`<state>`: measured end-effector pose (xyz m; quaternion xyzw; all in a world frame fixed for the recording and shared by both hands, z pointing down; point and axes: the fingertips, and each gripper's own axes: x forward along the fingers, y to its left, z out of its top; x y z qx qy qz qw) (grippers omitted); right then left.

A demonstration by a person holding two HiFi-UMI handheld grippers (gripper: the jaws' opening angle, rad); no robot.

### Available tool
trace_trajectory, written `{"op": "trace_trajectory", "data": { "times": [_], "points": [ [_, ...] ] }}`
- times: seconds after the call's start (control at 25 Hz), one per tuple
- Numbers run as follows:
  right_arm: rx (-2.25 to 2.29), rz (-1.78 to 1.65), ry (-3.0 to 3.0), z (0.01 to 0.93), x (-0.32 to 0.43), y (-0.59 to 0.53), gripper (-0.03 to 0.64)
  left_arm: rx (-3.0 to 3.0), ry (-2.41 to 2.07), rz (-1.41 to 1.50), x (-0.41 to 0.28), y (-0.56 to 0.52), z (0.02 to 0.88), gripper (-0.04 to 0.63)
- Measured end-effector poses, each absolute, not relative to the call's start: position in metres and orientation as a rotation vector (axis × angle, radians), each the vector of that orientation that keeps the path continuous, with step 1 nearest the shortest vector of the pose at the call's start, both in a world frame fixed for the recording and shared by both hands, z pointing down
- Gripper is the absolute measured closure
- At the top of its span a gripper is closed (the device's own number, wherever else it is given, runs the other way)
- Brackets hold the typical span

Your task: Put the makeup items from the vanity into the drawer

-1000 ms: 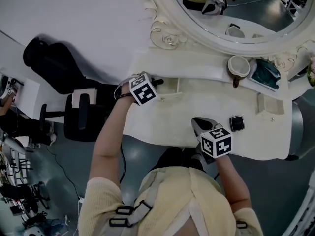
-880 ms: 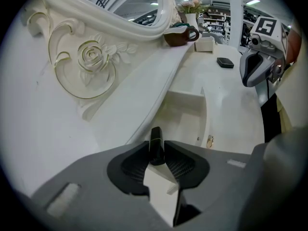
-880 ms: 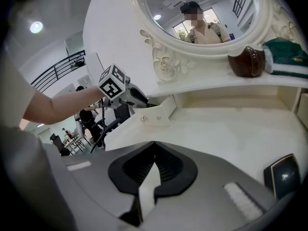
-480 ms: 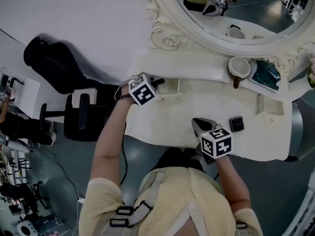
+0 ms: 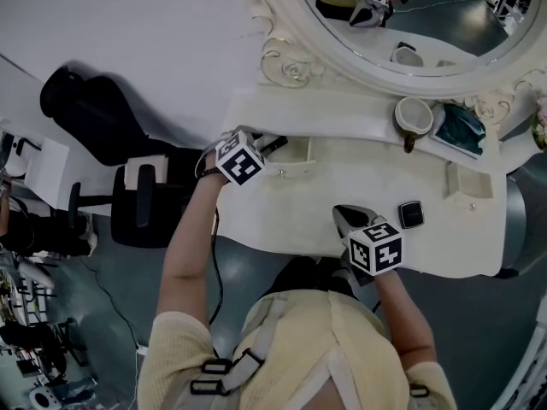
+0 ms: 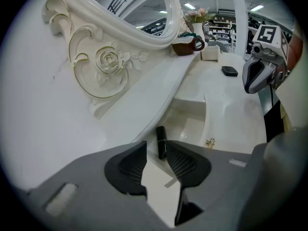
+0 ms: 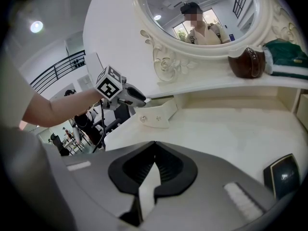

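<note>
Now left gripper [image 6: 153,154] jaws, just been opening, stand spread round lipstick [image 6: 161,139], its long axis along them, at drawer [image 6: 206,121] left edge. Right gripper [image 7: 155,146] pressed together, empty, farther off.

Glossy white vanity [image 5: 359,178]; glossy black lipstick [image 6: 161,142].

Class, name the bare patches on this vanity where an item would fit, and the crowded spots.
Free: the top between drawer and compact; the shelf left of the cup. Crowded: the shelf's right end, cup beside green item; the drawer's left edge, by the tube.
</note>
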<state>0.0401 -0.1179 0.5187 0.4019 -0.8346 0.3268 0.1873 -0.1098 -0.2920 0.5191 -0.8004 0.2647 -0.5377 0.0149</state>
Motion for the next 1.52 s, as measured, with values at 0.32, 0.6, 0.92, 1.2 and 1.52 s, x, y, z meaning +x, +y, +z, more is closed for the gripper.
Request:
{"op": "trace_trajectory", "data": {
  "times": [0.32,0.6,0.92,1.2,1.52],
  "points": [
    [1.147,0.914,-2.354,0.513,0.041,-0.116,0.615,-2.606,0.884,-1.457,-0.096,-0.276,0.494,0.457],
    [1.181,0.889,-2.383,0.501,0.046,-0.113,0.615,-2.739,1.008,-1.097,-0.075,-0.257,0.449,0.463],
    [1.239,0.865,-2.408,0.483,0.056,-0.110,0.615,-2.979,1.179,-0.695,-0.057,-0.228,0.417,0.498],
    [1.301,0.828,-2.444,0.462,0.067,-0.105,0.615,-3.181,1.207,-0.459,-0.039,-0.201,0.415,0.506],
    [1.394,0.729,-2.465,0.432,0.085,-0.103,0.614,-3.217,1.161,-0.347,-0.021,-0.176,0.402,0.526]
  ]
}}
